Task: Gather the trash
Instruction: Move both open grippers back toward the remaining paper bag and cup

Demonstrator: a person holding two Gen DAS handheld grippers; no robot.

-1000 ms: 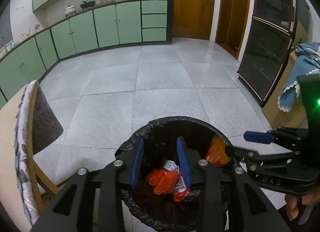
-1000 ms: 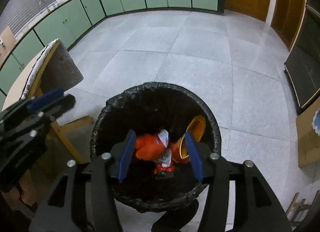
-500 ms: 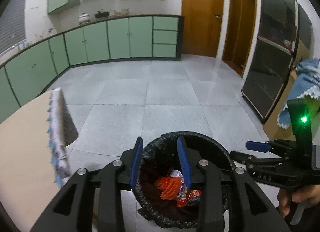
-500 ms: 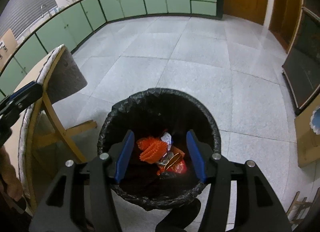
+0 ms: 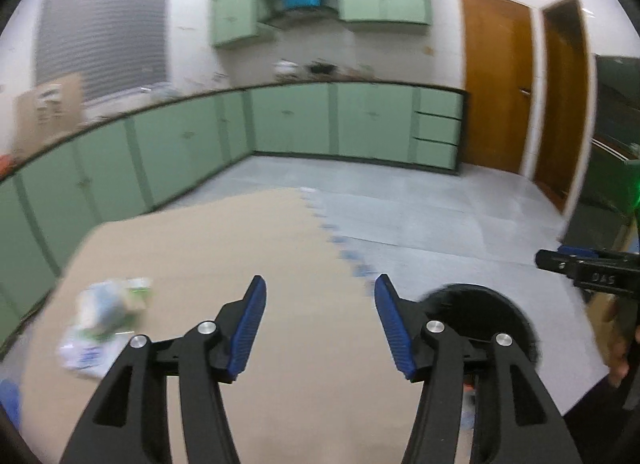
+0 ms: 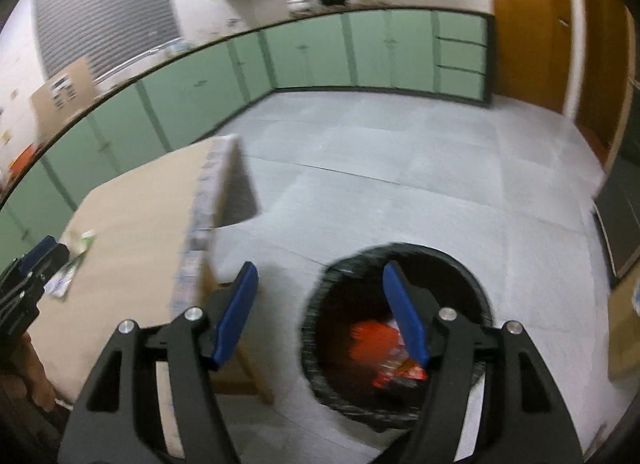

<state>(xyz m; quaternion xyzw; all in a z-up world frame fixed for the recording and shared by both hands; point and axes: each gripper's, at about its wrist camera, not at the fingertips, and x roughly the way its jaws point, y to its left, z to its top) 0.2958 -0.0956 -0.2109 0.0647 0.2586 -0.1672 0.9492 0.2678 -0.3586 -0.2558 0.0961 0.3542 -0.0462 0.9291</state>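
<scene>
Swung from bin to tan table.

Both views are dim and evenly lit from overhead indoor light, with a soft sheen on the far floor tiles. Motion blur smears nearly everything: the green cabinets, the litter on the bench and the bin's rim. Only each camera's own near black arms stay sharp. Fisheye bending curves the counter line, and the corners fall to black.
</scene>
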